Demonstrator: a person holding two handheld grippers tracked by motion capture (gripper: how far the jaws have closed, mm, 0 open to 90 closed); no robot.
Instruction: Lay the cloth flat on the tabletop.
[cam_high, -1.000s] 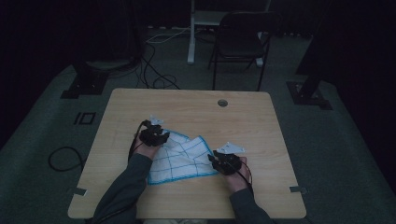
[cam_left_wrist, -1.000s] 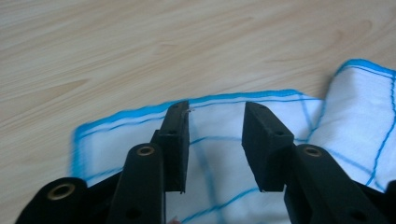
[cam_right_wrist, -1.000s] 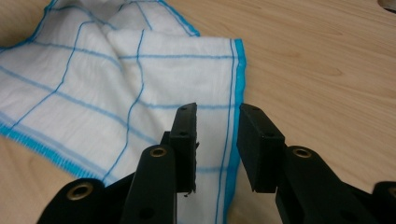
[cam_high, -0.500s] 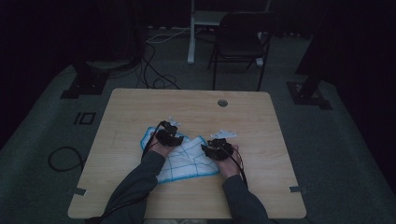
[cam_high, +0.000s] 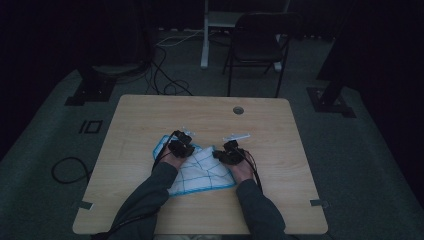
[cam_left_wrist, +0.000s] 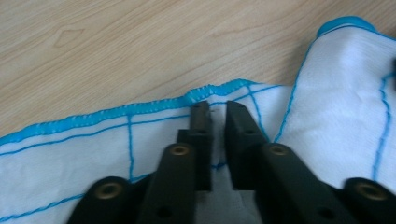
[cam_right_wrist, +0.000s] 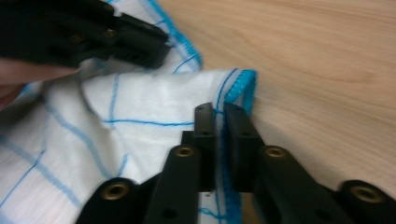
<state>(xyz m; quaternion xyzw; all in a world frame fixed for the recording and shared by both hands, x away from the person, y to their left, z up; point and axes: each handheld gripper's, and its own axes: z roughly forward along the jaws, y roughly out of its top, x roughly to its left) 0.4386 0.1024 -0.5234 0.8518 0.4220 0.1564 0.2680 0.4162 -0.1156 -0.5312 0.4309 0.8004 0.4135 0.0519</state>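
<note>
The cloth (cam_high: 197, 170), white with a blue grid and blue stitched hem, lies rumpled on the near middle of the wooden table (cam_high: 150, 120), between the person's two hands.

The left gripper (cam_high: 181, 145) sits at the cloth's far left edge. In the left gripper view its jaws have just been closing and now stand almost together on the cloth (cam_left_wrist: 93, 140), just inside the blue hem, with a fold of fabric pinched between the fingertips (cam_left_wrist: 201, 116); the grip is clenched on the cloth.

The right gripper (cam_high: 231, 151) sits at the cloth's far right corner, near the left gripper but apart from it. In the right gripper view its jaws have likewise just been closing and now clamp the hemmed edge of the cloth (cam_right_wrist: 140, 107), a blue seam running between the fingertips (cam_right_wrist: 204, 119) (the left gripper (cam_right_wrist: 140, 44) appears at upper left, resting on the same fabric). Bare table (cam_right_wrist: 327, 70) lies to the right.
</note>
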